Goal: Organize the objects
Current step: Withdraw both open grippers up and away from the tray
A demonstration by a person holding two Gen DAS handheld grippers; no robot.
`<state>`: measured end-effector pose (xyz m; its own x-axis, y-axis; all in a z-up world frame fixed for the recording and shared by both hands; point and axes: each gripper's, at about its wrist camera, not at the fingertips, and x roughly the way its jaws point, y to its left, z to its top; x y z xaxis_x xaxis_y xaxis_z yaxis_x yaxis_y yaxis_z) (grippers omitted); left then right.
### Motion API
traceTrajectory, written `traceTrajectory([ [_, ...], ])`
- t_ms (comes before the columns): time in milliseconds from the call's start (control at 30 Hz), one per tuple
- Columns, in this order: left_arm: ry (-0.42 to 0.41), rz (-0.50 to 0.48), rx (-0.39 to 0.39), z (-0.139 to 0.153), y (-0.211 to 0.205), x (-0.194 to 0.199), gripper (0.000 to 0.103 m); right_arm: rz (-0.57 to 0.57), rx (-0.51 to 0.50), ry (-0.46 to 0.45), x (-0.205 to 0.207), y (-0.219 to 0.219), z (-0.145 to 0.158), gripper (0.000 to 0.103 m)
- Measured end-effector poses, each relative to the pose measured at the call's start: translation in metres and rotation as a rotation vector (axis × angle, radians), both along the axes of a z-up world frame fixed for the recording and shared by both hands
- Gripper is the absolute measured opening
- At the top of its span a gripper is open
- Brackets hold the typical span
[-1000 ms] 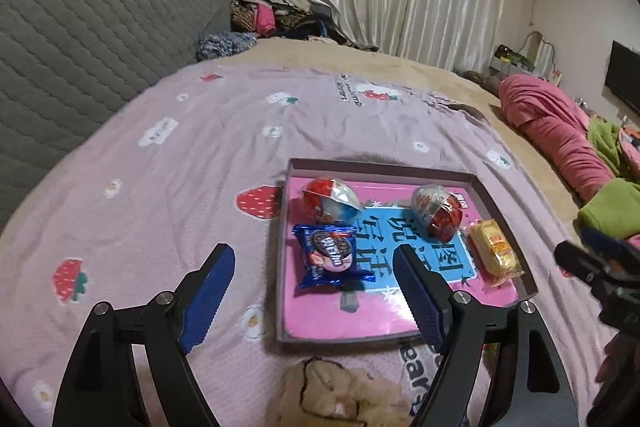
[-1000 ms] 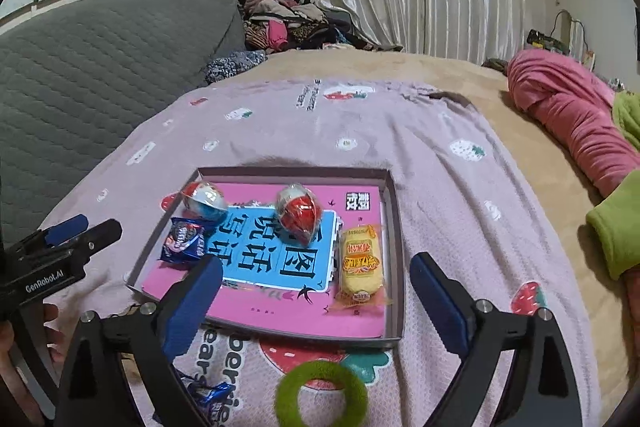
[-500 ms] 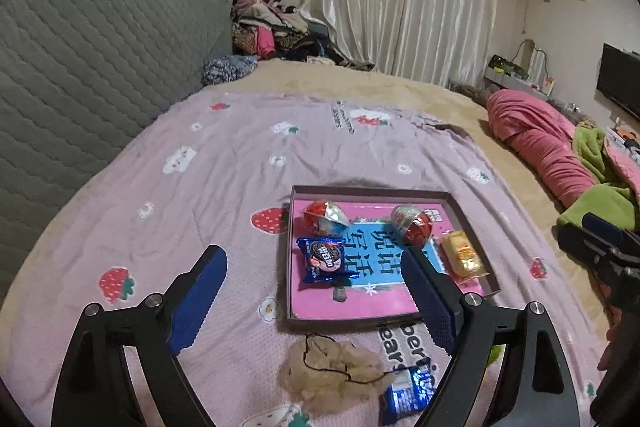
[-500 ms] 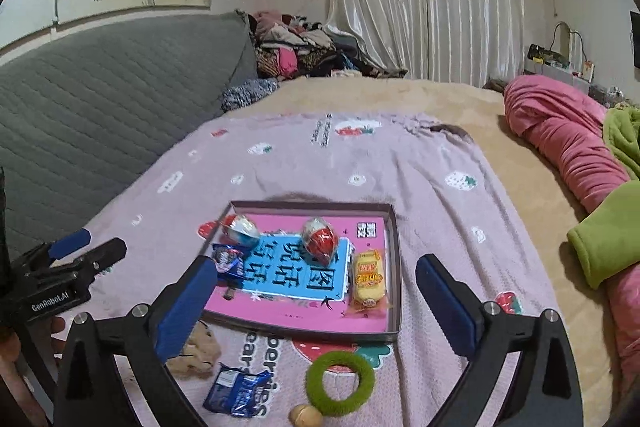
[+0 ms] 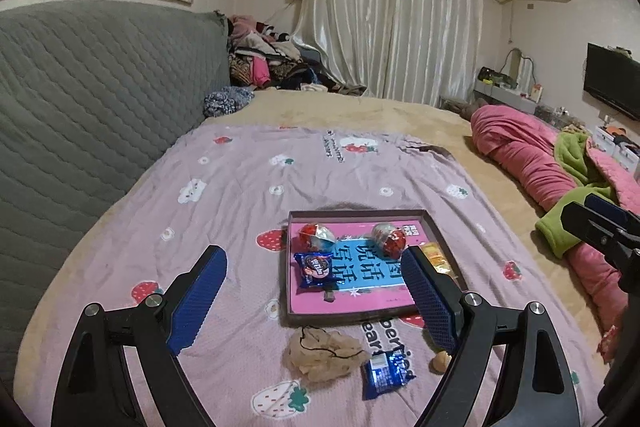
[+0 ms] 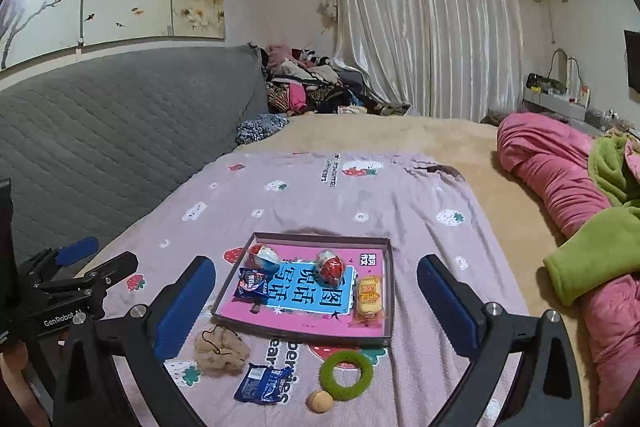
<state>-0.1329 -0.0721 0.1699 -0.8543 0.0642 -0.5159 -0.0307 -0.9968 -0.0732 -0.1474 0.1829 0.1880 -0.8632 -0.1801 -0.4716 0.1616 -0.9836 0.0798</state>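
Observation:
A shallow tray [image 5: 439, 237] [image 6: 388, 291] with a pink and blue liner lies on the bed. In it are two foil eggs [image 5: 317, 235] [image 5: 389, 238], a blue cookie packet [image 5: 317, 270] and a yellow snack pack [image 6: 369, 298]. In front of the tray lie a beige cloth pouch [image 5: 325, 350] [image 6: 221, 347], a second blue packet [image 5: 386, 374] [image 6: 264, 383], a green ring [image 6: 346, 370] and a small tan ball [image 6: 319, 401]. My left gripper [image 5: 316, 301] is open and empty, held above the pouch. My right gripper [image 6: 318, 311] is open and empty, above the ring.
The lilac strawberry-print sheet [image 5: 240, 195] covers the bed. A grey quilted headboard [image 5: 80, 99] runs along the left. Pink and green blankets [image 6: 580, 195] are piled at the right. A heap of clothes [image 6: 312, 87] lies at the far end by the curtains.
Both grippers have pulled back and up from the tray, so the pouch, second blue packet, ring and ball came into view. Both stayed open. Nothing on the bed moved.

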Motion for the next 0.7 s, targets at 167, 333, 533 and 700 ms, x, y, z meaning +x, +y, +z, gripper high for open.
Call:
traceTrajectory([
  [167, 0.016, -0.004, -0.018, 0.014, 0.003, 0.018, 0.090, 0.002, 0.004, 0.029, 0.019, -0.001, 0.017, 0.102],
  [333, 0.036, -0.006, -0.026, 0.029, 0.007, 0.039, 0.090, 0.003, 0.007, 0.058, 0.042, -0.001, 0.030, 0.102],
  [533, 0.052, -0.007, -0.044, 0.038, 0.012, 0.065, 0.090, 0.001, 0.013, 0.071, 0.065, 0.001, 0.038, 0.102],
  [700, 0.041, -0.013, -0.054, 0.035, 0.013, 0.084, 0.090, -0.006, 0.018, 0.073, 0.085, 0.005, 0.037, 0.102],
])
